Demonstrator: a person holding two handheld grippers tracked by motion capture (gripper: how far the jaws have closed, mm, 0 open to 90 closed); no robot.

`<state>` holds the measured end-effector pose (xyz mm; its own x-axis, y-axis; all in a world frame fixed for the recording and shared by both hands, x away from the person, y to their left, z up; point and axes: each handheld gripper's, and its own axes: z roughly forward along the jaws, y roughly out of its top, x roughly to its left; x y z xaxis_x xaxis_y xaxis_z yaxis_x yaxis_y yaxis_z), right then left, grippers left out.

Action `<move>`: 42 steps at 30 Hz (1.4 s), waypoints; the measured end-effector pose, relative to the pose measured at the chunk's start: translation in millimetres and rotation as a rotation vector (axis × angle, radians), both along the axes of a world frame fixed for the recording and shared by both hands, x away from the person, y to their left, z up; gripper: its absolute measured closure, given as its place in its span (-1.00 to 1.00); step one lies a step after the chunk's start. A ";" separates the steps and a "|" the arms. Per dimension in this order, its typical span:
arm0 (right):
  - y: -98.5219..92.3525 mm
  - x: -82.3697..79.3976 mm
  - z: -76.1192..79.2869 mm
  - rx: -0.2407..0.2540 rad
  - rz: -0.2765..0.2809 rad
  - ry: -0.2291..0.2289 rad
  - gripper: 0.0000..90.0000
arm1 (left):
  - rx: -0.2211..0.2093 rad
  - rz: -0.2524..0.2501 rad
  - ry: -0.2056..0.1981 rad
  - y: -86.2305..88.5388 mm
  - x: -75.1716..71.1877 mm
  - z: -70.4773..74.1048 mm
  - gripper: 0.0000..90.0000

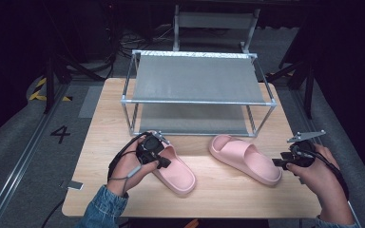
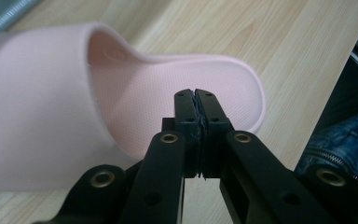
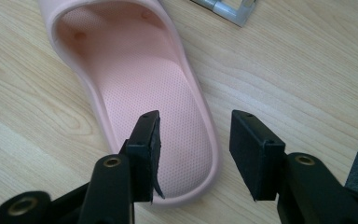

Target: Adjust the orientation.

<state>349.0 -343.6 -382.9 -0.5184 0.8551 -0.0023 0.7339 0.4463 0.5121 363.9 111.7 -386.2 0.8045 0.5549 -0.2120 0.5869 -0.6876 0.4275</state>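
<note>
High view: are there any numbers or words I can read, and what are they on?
"4" – a black number on the grey floor left of the table.
Yellow and black stripes on the floor farther back are a marking with no words.
No words or brand can be read on the slippers, the rack or the grippers.

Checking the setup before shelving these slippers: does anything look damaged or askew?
Yes: on the right gripper, the pad of one jaw looks frayed and peels off at its lower end. The two pink slippers lie splayed apart on the table, not parallel.
</note>
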 end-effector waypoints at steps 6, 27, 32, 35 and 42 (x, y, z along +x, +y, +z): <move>0.5 1.6 -1.2 -0.004 0.004 0.001 0.19 | 0.093 0.037 -0.010 2.1 1.0 -6.2 0.87; 10.7 11.4 -4.2 -0.008 0.042 0.004 0.16 | 0.136 0.234 -0.061 50.0 6.7 -3.2 0.61; 8.3 9.7 -5.6 -0.011 0.042 0.010 0.15 | 0.172 0.295 -0.084 58.3 10.0 -1.0 0.51; 7.0 9.6 -4.8 -0.011 0.038 0.002 0.15 | 0.163 0.301 -0.090 60.2 9.0 -0.7 0.41; 8.7 9.4 -5.6 -0.016 0.044 0.004 0.14 | 0.098 0.245 -0.060 50.5 4.1 3.8 0.13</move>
